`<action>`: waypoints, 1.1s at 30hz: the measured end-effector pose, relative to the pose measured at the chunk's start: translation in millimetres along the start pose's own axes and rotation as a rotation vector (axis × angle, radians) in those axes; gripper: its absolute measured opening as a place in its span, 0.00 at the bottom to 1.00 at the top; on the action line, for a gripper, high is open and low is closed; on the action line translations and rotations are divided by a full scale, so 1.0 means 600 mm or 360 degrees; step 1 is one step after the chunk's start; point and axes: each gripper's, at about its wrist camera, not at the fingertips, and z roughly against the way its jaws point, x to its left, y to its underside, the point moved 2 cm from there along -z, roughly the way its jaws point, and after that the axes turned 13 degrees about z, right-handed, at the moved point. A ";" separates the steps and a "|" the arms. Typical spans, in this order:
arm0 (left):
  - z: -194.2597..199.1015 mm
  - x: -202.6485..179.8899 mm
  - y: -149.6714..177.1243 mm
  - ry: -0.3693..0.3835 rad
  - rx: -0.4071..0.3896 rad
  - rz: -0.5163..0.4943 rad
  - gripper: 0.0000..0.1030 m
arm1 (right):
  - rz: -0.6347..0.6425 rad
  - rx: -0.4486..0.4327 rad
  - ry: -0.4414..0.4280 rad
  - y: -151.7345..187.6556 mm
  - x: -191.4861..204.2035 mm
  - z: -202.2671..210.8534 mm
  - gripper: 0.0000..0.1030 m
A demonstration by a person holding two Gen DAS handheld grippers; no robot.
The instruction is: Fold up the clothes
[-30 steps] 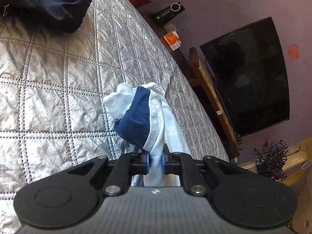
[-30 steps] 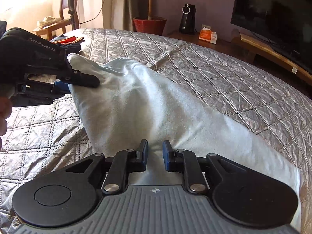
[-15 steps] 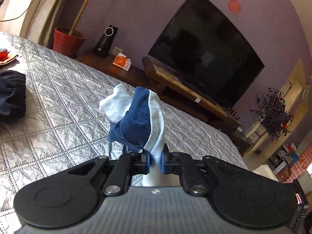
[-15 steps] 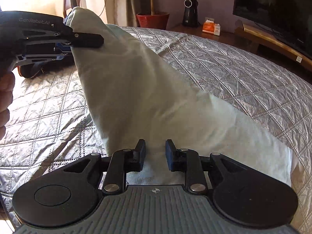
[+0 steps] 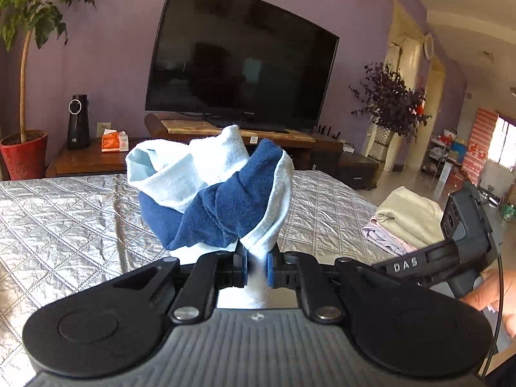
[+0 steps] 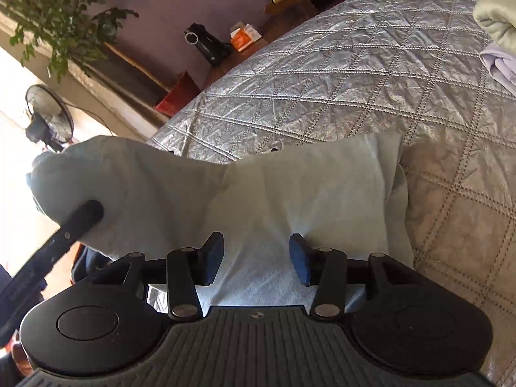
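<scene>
Left wrist view: left gripper [image 5: 257,269] clamped on a bunched end of the pale blue garment [image 5: 206,174], navy trim twisted above the pads, cloth lifted clear of the quilted bed cover [image 5: 64,225]. Right gripper [image 5: 464,235] at far right, held in a hand [image 5: 493,293]. Folded stack [image 5: 406,219] near the bed's right edge.

Right wrist view: right gripper [image 6: 256,256] with jaws opening; garment [image 6: 290,193] passing between the fingers, pads [image 6: 298,259] apparently clear of the cloth. Garment's body draped over the bed cover [image 6: 354,64], rising left to the left gripper [image 6: 80,222].

Step in hand, as judged: fold-over carried by the left side, right side releasing.

Next move, as judged: lower the lifted end onto the spread part, align edges, then release.
</scene>
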 end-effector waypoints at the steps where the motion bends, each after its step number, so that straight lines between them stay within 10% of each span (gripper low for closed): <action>1: -0.004 -0.016 0.005 0.0003 0.0023 -0.0061 0.09 | -0.0080 -0.0054 0.0004 -0.003 -0.015 0.008 0.52; 9: -0.058 -0.122 0.052 0.0088 0.0241 -0.0461 0.09 | -0.0413 -0.0352 0.0111 -0.012 -0.085 0.049 0.52; 29: -0.061 -0.205 0.164 0.0118 0.0377 -0.0907 0.09 | -0.0785 -0.0248 -0.0032 0.005 -0.131 -0.013 0.51; 33: -0.059 -0.215 0.157 0.0127 0.0359 -0.0920 0.09 | -0.0877 -0.0252 -0.0049 0.016 -0.142 -0.018 0.32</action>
